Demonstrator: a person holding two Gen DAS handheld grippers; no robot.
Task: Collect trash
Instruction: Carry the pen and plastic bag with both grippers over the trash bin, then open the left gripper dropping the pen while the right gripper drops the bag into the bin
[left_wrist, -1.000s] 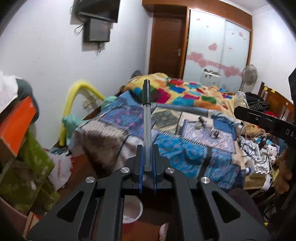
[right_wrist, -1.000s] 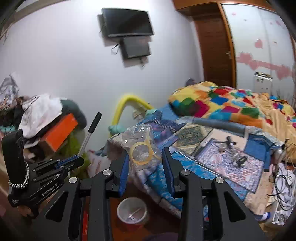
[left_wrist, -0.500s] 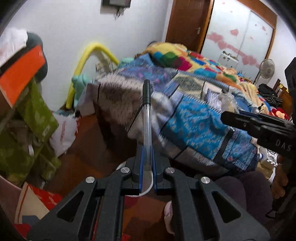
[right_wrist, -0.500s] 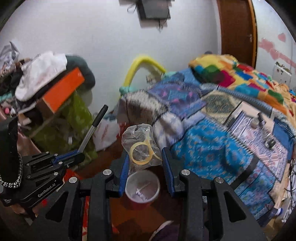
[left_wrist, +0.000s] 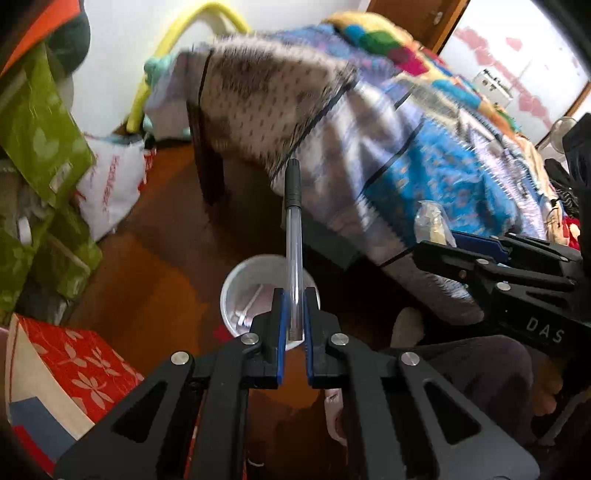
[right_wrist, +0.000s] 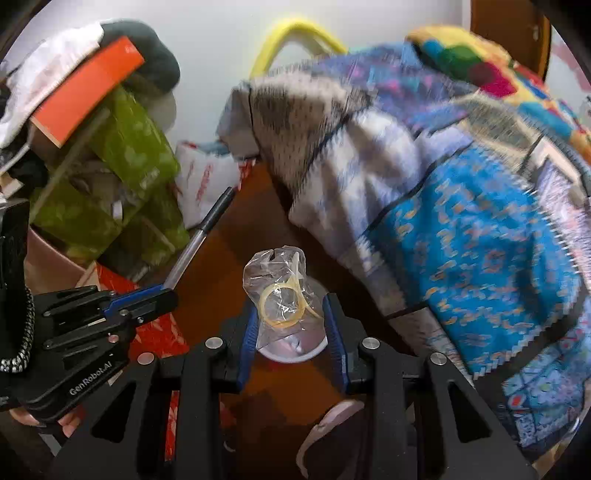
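My left gripper (left_wrist: 294, 295) is shut on a clear pen with a black cap (left_wrist: 294, 236), which points forward above a white cup-like bin (left_wrist: 245, 291) on the brown floor. The bin holds a few small scraps. My right gripper (right_wrist: 290, 314) is shut on a crumpled clear plastic bag with a yellow ring inside (right_wrist: 280, 291), held right above the same bin (right_wrist: 295, 352). The left gripper and its pen (right_wrist: 195, 243) show at the left of the right wrist view. The right gripper (left_wrist: 480, 251) with the bag shows at the right of the left wrist view.
A bed draped in patterned blankets (left_wrist: 388, 129) fills the right and far side. Green bags (right_wrist: 122, 177), an orange box (right_wrist: 85, 92) and a white plastic bag (left_wrist: 110, 184) pile up on the left. A red floral box (left_wrist: 74, 369) lies near left. A foot (right_wrist: 325, 424) is below.
Both grippers have tilted down and moved toward the floor, so the white bin now sits directly under the pen and the bag. Both still hold their items.
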